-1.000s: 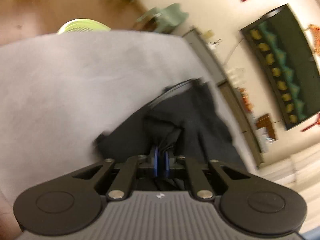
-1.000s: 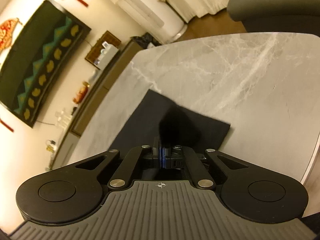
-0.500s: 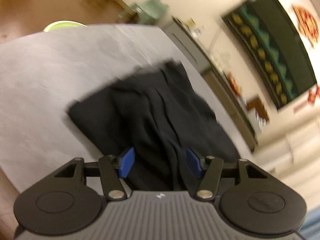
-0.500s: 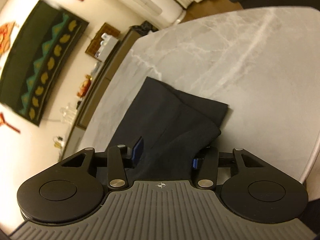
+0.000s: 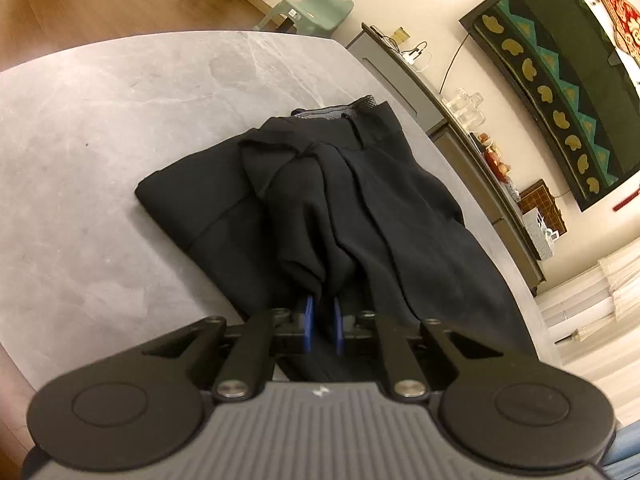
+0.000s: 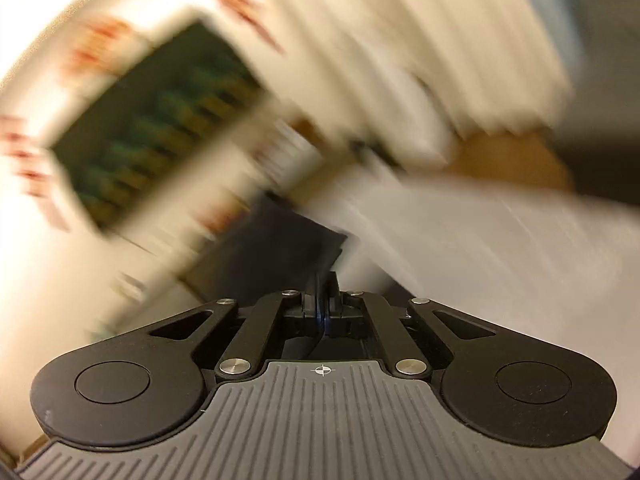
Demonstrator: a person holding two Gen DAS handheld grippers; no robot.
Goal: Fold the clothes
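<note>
Lying on the grey marbled worktop [image 5: 100, 128], the black garment [image 5: 328, 200] is partly folded, with a flat folded panel toward the left side of the left wrist view and loose pleats bunched along the middle. A waistband with a grey mesh lining [image 5: 340, 110] shows at the far end of the garment. The near end of the cloth runs down to the left gripper [image 5: 321, 322].

Left gripper: the jaws stand close together with a narrow gap between the two blue pads [image 5: 307, 320]. A gathered ridge of the garment drops into that gap; the jaws are closed on this fold.

Right gripper [image 6: 323, 300]: the right wrist view is heavily smeared by motion. The jaws are pressed nearly together, and a dark strip of the garment [image 6: 280, 248] leads straight into them, so they grip the cloth. The pale worktop [image 6: 500, 248] lies to the right of the cloth in this view.

Background, left wrist view: two pale green chairs [image 5: 316, 8] stand on the wooden floor [image 5: 100, 4] beyond the worktop. A low cabinet [image 5: 404, 76] runs along the wall under a dark wall hanging [image 5: 560, 72] with green and gold patterning.
</note>
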